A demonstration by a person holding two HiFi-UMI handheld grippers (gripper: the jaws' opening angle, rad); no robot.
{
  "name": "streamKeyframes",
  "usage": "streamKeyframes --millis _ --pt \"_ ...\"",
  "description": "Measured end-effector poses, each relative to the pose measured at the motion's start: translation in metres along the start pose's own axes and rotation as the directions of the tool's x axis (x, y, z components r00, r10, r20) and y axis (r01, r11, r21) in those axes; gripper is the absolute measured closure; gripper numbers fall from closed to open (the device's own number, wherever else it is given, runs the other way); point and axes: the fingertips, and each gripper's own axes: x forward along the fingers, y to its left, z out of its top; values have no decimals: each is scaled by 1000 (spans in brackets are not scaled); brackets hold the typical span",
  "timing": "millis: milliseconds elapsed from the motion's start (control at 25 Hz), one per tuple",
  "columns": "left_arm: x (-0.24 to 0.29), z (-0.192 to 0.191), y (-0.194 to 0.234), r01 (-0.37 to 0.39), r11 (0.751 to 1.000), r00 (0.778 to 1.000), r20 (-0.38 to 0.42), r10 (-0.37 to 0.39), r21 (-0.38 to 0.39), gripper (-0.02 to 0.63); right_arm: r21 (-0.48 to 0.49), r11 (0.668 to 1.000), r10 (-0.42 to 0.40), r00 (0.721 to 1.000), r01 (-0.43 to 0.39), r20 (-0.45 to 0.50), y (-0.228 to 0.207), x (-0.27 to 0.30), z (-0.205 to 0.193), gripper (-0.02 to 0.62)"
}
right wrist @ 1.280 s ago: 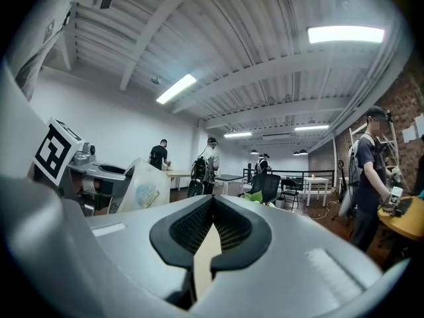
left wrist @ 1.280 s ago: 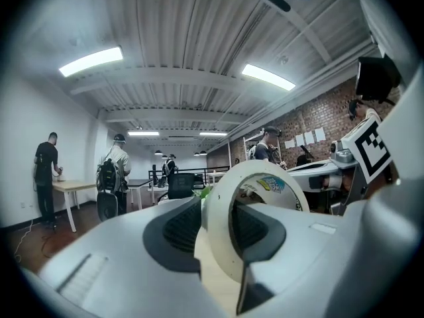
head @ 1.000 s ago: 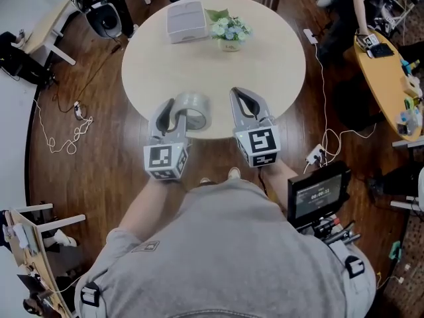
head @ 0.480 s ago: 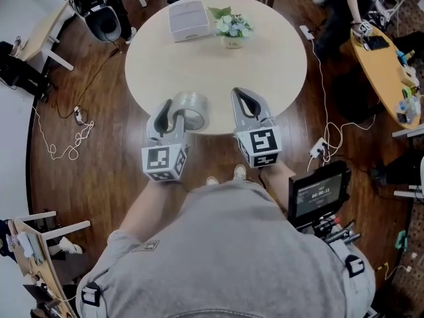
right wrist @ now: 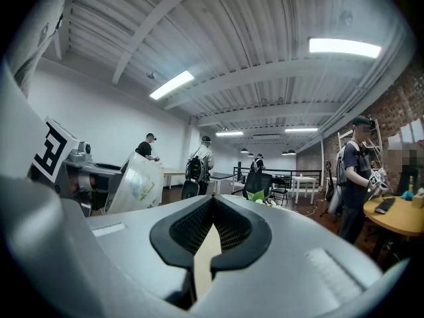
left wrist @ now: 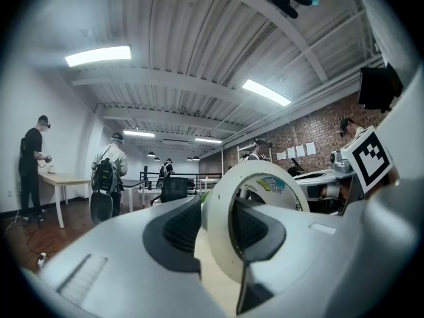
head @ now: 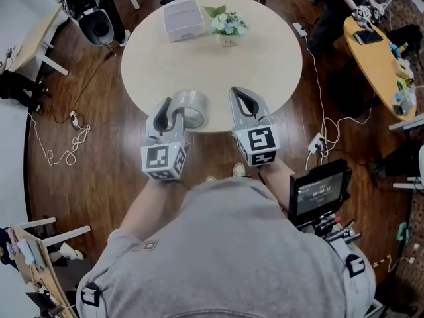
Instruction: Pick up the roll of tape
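Observation:
The roll of tape [head: 190,108], a clear-grey ring, stands on edge over the near rim of the round beige table [head: 265,61]. My left gripper [head: 171,108] is shut on the roll's wall, one jaw outside it and the other inside its core. In the left gripper view the roll [left wrist: 222,250] fills the gap between the jaws of the left gripper [left wrist: 215,207]. My right gripper [head: 245,102] hovers to the right of the roll, shut and holding nothing. In the right gripper view the right gripper [right wrist: 212,203] has its pads together, and the roll [right wrist: 137,183] shows at left.
A white box [head: 183,20] and a small pot of flowers [head: 228,26] stand at the table's far side. A monitor on a stand [head: 317,192] is by my right hip. Cables [head: 66,144] trail over the wooden floor. Other tables [head: 377,65] and people stand around.
The table has slid a little up and left in the head view. Both grippers keep the same pose, the left one still holding the roll.

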Motion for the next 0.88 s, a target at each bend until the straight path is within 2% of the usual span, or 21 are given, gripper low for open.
streamKeyframes --millis 880 --pt "-2 1 5 8 1000 1000 -6 -8 15 492 -24 1000 13 1000 -13 -12 7 6 -1 581"
